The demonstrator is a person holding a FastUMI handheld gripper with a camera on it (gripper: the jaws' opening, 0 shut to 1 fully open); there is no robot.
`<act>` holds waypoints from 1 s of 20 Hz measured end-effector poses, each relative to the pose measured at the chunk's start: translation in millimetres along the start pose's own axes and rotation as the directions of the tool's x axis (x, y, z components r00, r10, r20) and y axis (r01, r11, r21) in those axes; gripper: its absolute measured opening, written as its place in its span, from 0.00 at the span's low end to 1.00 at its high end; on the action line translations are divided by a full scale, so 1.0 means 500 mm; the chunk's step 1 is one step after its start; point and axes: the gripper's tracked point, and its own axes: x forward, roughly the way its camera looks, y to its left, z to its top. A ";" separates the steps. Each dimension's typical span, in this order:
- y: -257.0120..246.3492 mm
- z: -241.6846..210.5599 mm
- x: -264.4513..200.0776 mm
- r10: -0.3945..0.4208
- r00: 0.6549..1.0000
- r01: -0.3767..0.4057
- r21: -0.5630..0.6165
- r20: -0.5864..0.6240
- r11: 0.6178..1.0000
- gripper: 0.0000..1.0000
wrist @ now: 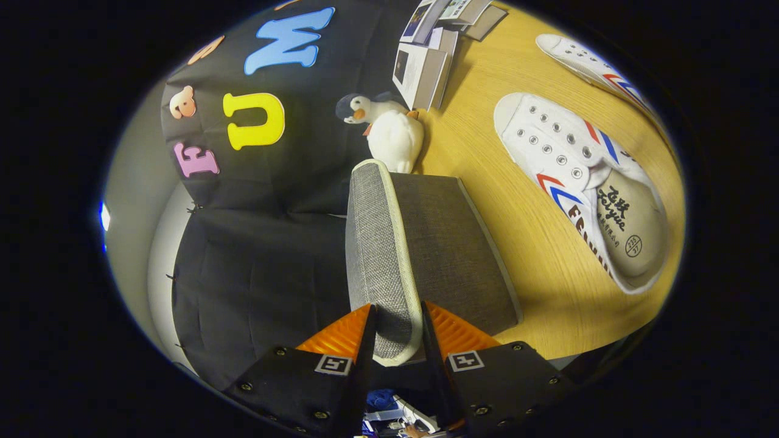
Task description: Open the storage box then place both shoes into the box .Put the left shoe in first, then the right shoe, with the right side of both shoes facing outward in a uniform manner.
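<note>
Tool clenched on the raised grey woven-fabric lid with pale piping, both fingers pressing its near edge, narrow gap between them taken up by the lid. Grey fabric storage box just beside the lid, interior hidden behind that flap. Beyond the box, white and grey plush penguin on the yellow wooden desk, stacked booklets farther off. Right of the box, white canvas shoe with red and blue stripes, lying apart from it; second matching shoe farther away, heel end cut off and hard to make out.
</note>
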 end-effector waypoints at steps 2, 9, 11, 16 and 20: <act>0.008 0.029 -0.028 0.000 0.996 -0.001 0.010 0.094 1.000 0.12; 0.063 0.014 -0.022 0.026 0.996 -0.017 -0.108 0.084 0.994 0.00; 0.087 0.017 -0.025 0.028 0.996 -0.018 -0.124 0.079 0.992 0.00; 0.183 0.009 -0.036 0.066 0.996 -0.052 -0.200 0.066 0.979 0.00; 0.265 -0.009 -0.021 0.094 0.995 -0.080 -0.280 0.039 0.957 0.00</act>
